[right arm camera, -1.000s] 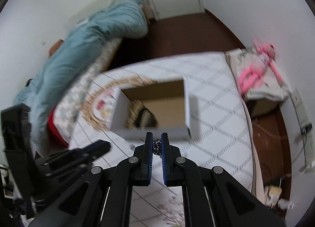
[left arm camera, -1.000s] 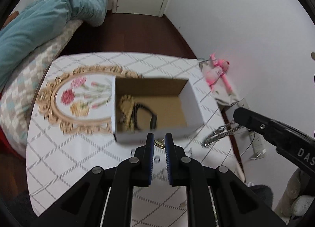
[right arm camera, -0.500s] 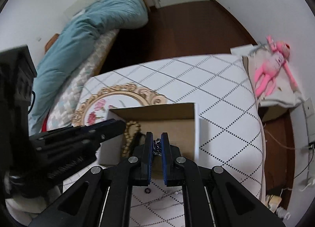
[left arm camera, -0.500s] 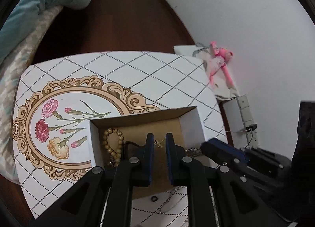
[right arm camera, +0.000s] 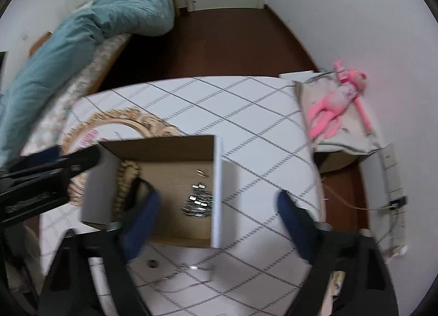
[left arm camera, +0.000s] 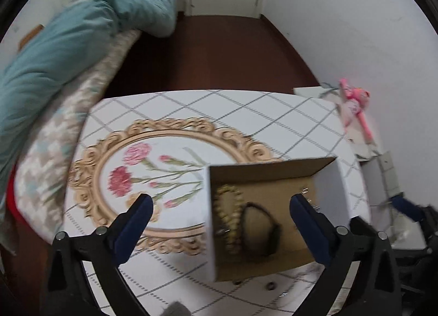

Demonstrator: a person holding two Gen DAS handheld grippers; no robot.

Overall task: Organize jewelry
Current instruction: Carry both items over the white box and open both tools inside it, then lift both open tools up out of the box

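Note:
An open cardboard box stands on the white round table. Inside lie a tan bead bracelet, a black band, a silver link bracelet and a small gold piece. My left gripper hangs over the box with its jaws opening wide and nothing pressed between them. My right gripper is also opening above the box's right wall, the silver bracelet lying loose below it. Each gripper shows in the other's view, the right gripper and the left gripper.
A thin chain and a small ring lie on the table in front of the box. A pink plush toy rests on a cloth bag at the right. A bed with a teal quilt stands at the left.
Both grippers were shut on small pieces of jewelry and have come down over the box. Now both stand wide apart, and the silver bracelet and gold piece lie inside the box.

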